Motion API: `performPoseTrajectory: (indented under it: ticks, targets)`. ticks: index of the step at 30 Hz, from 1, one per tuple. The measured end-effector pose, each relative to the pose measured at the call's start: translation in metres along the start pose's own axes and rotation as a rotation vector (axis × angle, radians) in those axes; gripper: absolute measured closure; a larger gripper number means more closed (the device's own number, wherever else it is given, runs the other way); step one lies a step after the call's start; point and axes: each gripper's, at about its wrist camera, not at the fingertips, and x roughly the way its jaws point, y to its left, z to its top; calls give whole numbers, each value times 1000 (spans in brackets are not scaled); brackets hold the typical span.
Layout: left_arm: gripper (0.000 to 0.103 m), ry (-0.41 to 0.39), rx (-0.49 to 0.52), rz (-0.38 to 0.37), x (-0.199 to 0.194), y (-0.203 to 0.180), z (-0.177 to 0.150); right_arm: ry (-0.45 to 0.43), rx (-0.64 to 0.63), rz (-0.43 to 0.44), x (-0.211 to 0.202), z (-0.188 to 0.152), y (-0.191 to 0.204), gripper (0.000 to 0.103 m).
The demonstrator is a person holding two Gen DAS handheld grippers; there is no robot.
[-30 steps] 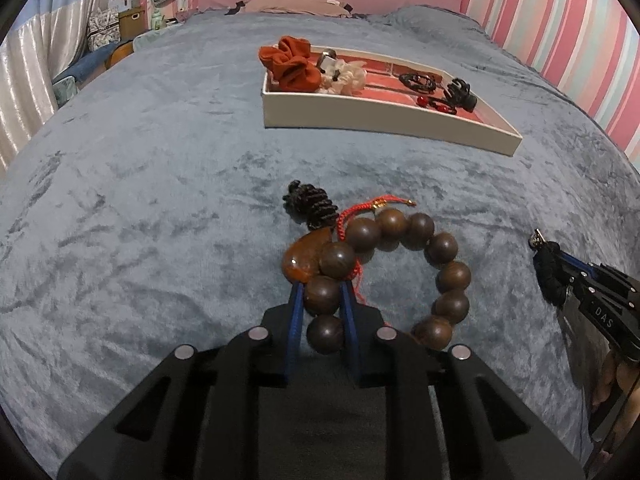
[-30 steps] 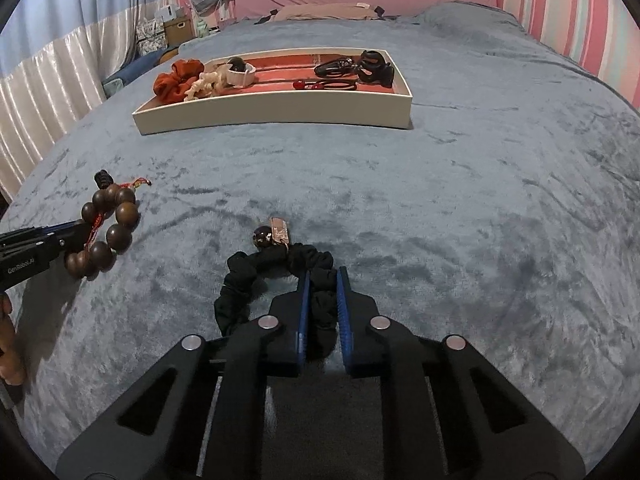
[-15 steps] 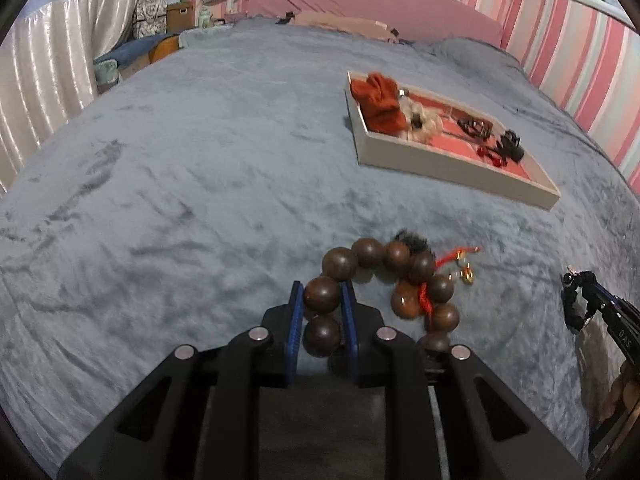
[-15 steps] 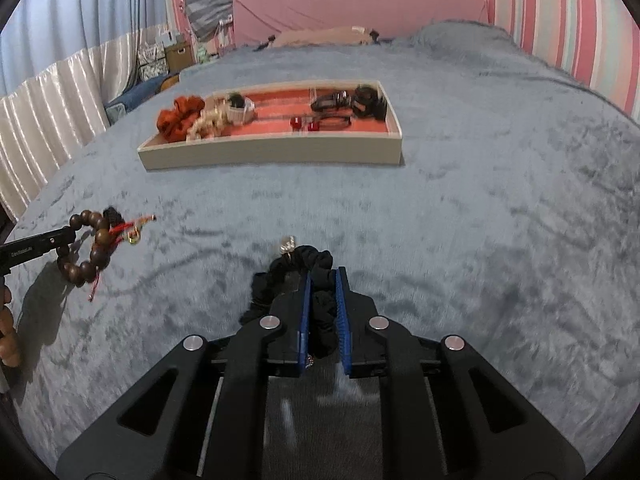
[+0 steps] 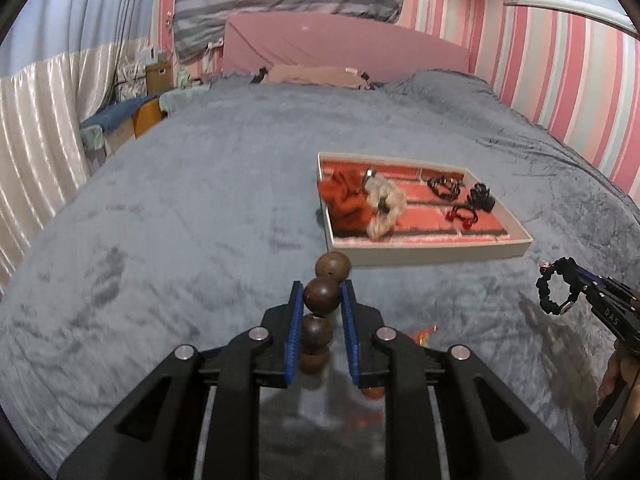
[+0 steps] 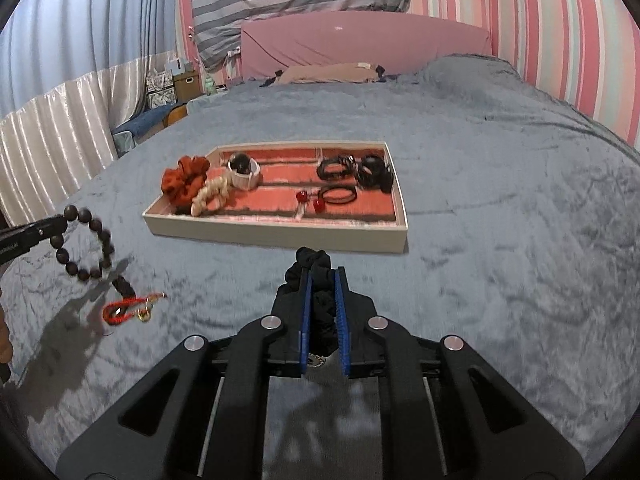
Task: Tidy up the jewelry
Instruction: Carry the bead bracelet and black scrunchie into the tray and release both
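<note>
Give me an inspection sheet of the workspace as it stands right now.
Surface: grey plush bedspread, rumpled.
Job's things: white tray with red lining holds an orange scrunchie, a cream scrunchie, black hair ties and a red-bead tie.
Clutter: nothing seen on the bed besides the tray.
Grippers: left tongs shut on a wooden bead bracelet, hanging clear of the bed; right tongs shut on a black scrunchie.
Cables: nothing seen.
Surroundings: pink headboard, striped wall, curtain, boxes.
</note>
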Motion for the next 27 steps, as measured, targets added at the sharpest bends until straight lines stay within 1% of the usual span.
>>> performPoseTrajectory:
  ticks: [8,11,15,17,21,26,27]
  targets:
    - [84,-47,38,-43,-2,-14,37,-25,-14,13,18,33,4,91]
    - [84,-70,58,-72,0,-28,56,-36,-16,15,26,48,4,91]
    - [84,-78,88,-104,11,-49,74,-52,-8,18,37,71,0,91]
    - [84,-70,88,-120,21,-56,81,-57,-2,17,43,81,-3,91]
    - [84,-28,75,-162,54,-66,94,-54,9,14,60,97,-7,91]
    - [84,34,72,-155,102,-69,94,-31,12,-4,87,105,-13,91]
    - [84,49,70,-144,115,-67,93,-23,14,-7,92,104,-14,91]
